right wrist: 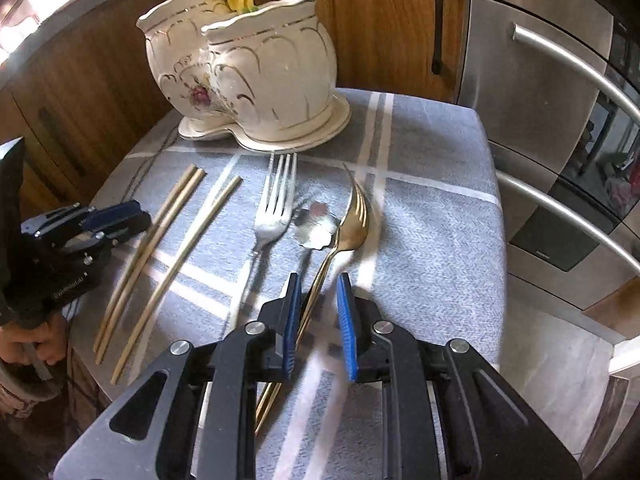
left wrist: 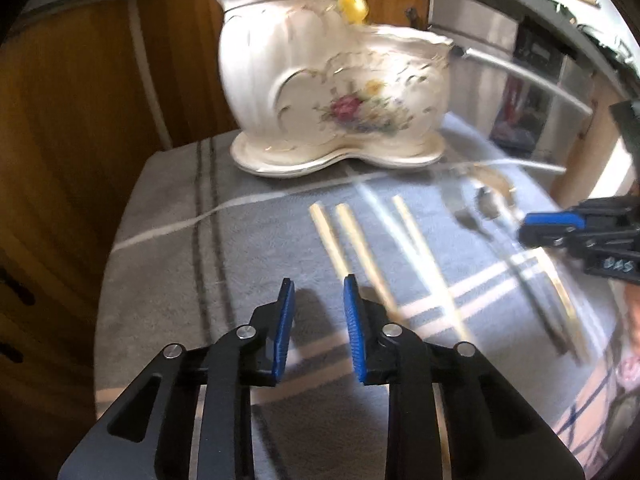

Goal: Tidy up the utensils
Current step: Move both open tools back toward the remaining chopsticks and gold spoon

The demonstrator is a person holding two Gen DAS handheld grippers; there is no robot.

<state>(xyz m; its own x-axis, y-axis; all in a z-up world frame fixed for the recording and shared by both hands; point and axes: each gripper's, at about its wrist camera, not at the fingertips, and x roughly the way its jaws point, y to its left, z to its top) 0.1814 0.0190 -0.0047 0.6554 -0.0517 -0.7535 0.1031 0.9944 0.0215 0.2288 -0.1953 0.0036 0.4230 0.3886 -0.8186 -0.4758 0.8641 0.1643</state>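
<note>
Gold-toned, the fork [right wrist: 354, 220] lies on the grey checked cloth [right wrist: 432, 208] of the bench, its thin handle running toward six o'clock and passing between the blue pads of the right gripper [right wrist: 318, 328]; the jaws stand a little apart and nothing is clamped, as far as the right wrist view shows. At its nine o'clock sit a small silver spoon [right wrist: 314, 226] and then a silver fork [right wrist: 274, 208], tines toward twelve. Further toward nine lie three pale chopsticks [right wrist: 176, 236], two close together and one apart. In the left wrist view the left gripper [left wrist: 318, 328] hangs just above the cloth with its jaws apart and empty, the nearest chopstick [left wrist: 362, 252] just beside its right pad. At twelve o'clock stands the white floral ceramic holder [right wrist: 248, 76] with two compartments, something yellow in the back one. The step in hand appears to be the reach for a first pick. Next, each gripper likely needs to settle so a slim handle lies between the pads, close firmly, then lift and tip it into a compartment.
</note>
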